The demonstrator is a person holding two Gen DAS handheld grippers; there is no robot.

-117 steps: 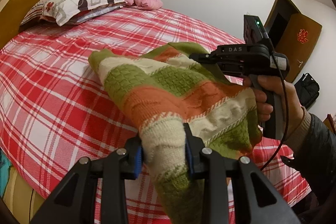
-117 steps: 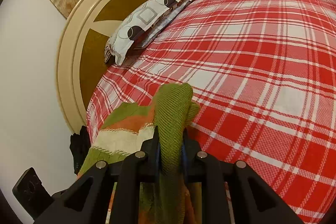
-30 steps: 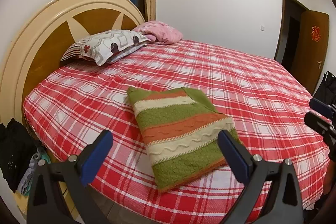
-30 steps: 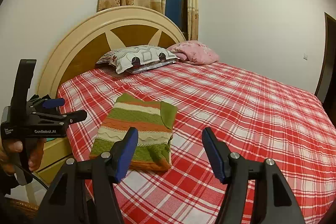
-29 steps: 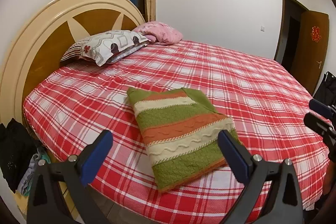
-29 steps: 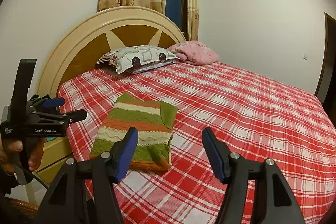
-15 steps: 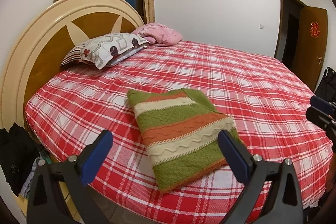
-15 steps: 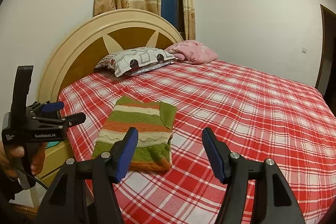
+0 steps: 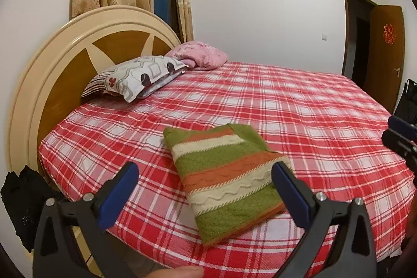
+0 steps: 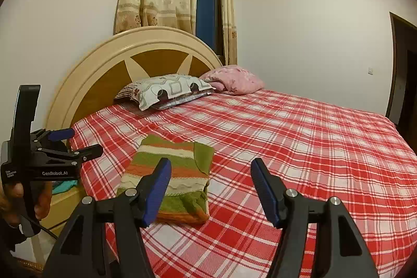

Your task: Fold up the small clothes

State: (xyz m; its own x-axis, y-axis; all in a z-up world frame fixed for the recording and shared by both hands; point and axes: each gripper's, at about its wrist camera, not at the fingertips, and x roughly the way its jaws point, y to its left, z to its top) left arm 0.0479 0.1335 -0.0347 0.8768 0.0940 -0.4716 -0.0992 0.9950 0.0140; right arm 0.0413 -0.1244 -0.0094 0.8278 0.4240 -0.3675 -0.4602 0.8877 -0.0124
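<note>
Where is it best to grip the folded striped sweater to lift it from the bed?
Probably the striped sweater at its near green edge by the bed's border, coming low from the front: it lies flat, and only that stacked edge gives open fingers something to pinch.

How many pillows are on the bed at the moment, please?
2: a patterned pillow by the headboard, and a pink pillow beside it, farther from the camera. None seems hidden.

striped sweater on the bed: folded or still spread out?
Folded. The striped sweater lies as a compact rectangle on the plaid bed, layered edges showing at its near end. Neither tongs touch it.
</note>
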